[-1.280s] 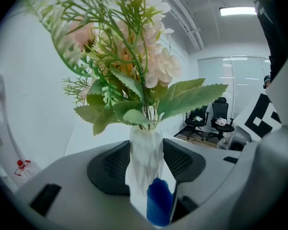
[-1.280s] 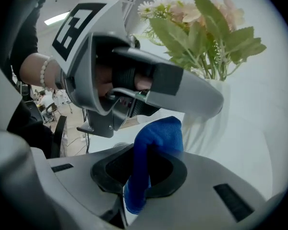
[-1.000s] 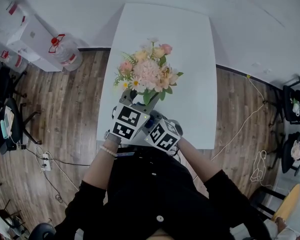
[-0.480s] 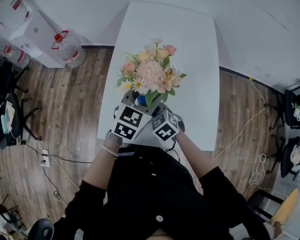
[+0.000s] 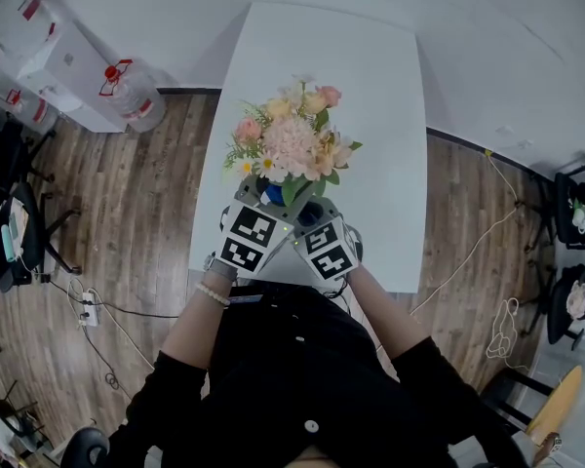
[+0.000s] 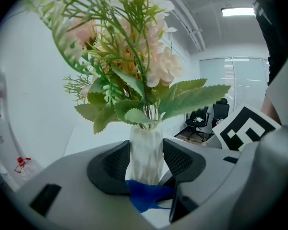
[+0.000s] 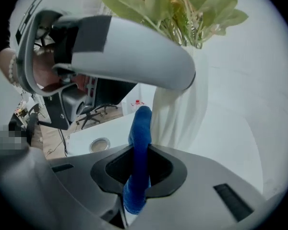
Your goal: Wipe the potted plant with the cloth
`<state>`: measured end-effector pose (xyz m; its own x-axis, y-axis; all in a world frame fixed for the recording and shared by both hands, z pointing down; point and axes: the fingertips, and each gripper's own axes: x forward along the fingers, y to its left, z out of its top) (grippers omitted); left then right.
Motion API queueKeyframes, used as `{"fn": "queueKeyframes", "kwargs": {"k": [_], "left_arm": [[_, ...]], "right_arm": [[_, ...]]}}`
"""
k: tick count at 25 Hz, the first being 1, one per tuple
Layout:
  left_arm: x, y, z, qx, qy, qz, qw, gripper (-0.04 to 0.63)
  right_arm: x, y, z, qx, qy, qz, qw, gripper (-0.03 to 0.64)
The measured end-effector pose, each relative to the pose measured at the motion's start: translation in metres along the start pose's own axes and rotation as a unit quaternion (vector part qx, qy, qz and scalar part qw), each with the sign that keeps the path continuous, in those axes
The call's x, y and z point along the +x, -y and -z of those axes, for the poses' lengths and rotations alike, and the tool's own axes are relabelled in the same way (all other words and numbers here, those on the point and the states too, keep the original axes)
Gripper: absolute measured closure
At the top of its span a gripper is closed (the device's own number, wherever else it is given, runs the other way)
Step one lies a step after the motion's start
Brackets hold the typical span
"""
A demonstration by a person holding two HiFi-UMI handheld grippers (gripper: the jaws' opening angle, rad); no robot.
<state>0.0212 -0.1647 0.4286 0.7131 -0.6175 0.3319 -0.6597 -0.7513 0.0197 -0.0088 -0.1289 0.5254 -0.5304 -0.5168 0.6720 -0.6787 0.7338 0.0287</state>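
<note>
1. Blue cloth (image 7: 140,147) up first: it looks soft, limp and very light. It will fold under any push, so a pinch across a bunched part is the hold to trust.
2. Now the potted plant (image 5: 291,139): a spray of pink, peach and white blooms with green leaves, standing upright in a narrow white vase (image 6: 145,150). It sits on the white table (image 5: 370,76), towards the edge nearest the person.
3. My read on handling: the vase seems stiff, smooth and rather slippery. With that wide bouquet above a slim body, it is probably top-heavy and easy to tip. The vase body, below the leaves, is the place to steady it. The leaves and petals look thin and springy, so they call for light strokes, not a hard rub.
4. Over to the left gripper (image 6: 145,162): its fingers (image 6: 117,164) stand wide apart, one on each side of the vase. The dark pads meet the white wall on both sides, so I call that a clamp on the vase, bracing it.
5. And the right gripper (image 7: 140,164): its fingers (image 7: 168,169) are closed together on the cloth. A blue strip stands up out of the pinch, and a short tail hangs below.
6. The free tip of that strip sits right at the vase's side, low on the wall. Whether it actually touches, I cannot call from here.
</note>
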Motion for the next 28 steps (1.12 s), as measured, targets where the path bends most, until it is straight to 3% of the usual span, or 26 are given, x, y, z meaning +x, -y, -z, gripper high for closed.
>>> {"fn": "queueKeyframes", "kwargs": {"k": [13, 28], "left_arm": [[-0.001, 0.000, 0.000, -0.003, -0.004, 0.005, 1.0000, 0.370], [-0.001, -0.002, 0.003, -0.013, -0.005, 0.001, 0.9999, 0.370]], "right_arm": [[-0.037, 0.008, -0.033, 0.035, 0.060, 0.016, 0.997, 0.535], [-0.051, 0.055, 0.008, 0.088, 0.044, 0.074, 0.992, 0.535]]}}
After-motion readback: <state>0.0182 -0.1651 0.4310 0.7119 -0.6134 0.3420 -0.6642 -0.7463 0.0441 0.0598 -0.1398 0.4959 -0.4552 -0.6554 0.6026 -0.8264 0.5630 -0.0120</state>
